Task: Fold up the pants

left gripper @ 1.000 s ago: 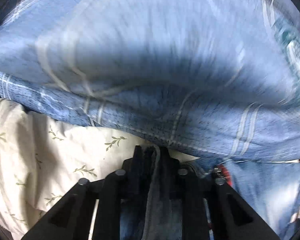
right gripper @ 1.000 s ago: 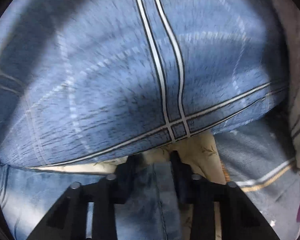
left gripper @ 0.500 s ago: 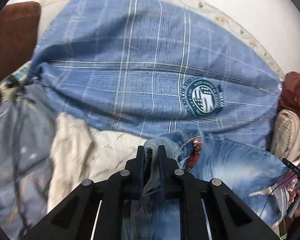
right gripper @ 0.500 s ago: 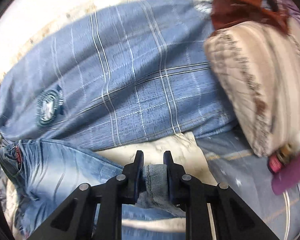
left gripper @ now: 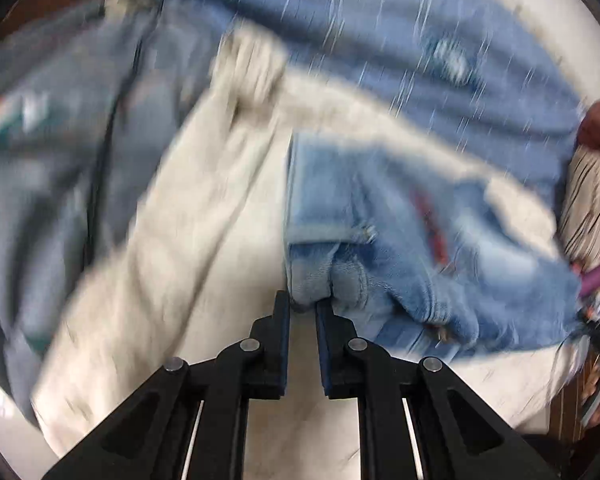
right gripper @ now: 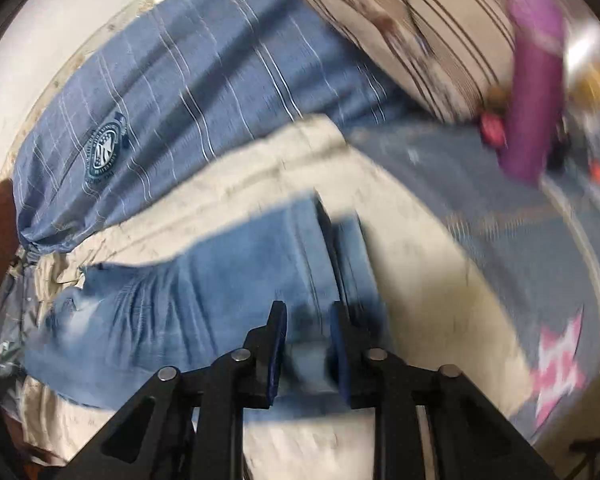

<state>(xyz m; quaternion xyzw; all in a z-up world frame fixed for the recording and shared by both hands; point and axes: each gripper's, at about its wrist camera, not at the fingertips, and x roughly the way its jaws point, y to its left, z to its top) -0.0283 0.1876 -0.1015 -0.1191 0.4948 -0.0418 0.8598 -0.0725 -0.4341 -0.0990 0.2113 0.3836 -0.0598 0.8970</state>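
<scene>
Motion blur smears everything; my left gripper (left gripper: 303,307) pinches the jeans (left gripper: 400,240), my right gripper (right gripper: 308,322), just reopening slightly, straddles them, now pulled off the plaid pillow (right gripper: 180,80).

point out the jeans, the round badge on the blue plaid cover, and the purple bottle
jeans (right gripper: 204,296): right wrist view, on the faded denim leg.
round badge (right gripper: 105,153): right wrist view, on its middle.
purple bottle (right gripper: 534,80): right wrist view, on its body.

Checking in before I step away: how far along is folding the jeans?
Early stage. Done: both grippers have hold of the jeans. In hand: left gripper pinches a bunched edge near the red-trimmed pocket; right gripper clamps denim, its jaws having just eased slightly. Left: the jeans lie rumpled on the cream sheet, with no neat fold visible yet.
</scene>
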